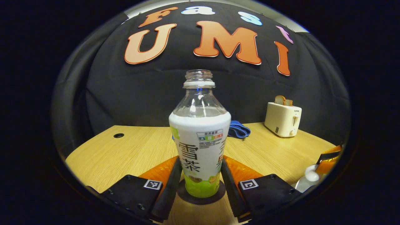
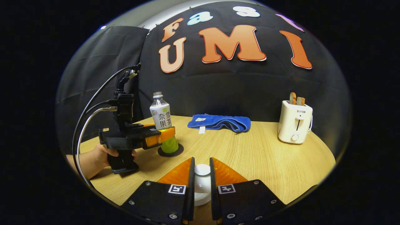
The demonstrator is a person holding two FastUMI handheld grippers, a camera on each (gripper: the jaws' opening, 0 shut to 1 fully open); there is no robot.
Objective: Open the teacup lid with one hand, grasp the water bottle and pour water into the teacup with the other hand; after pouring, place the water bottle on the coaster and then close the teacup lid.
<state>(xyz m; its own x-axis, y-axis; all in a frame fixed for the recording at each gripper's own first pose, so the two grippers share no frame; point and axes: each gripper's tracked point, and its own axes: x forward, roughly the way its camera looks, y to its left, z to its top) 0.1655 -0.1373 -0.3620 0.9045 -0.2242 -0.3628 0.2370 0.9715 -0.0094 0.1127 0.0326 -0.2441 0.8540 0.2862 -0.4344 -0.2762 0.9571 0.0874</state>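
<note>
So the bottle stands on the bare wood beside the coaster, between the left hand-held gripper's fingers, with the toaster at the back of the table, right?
Not quite. The left gripper view shows the bottle standing on the dark coaster, not on bare wood beside it. The rest holds: it sits between the left hand-held gripper fingers, and the toaster is at the back of the table.

The water bottle (image 1: 199, 134) is clear glossy plastic with a smooth printed wrap, standing on a matt dark coaster (image 1: 201, 195) on the pale wood-grain table (image 2: 265, 159), near a soft blue cloth (image 2: 220, 122) and a smooth cream plastic toaster (image 2: 294, 125).
</note>
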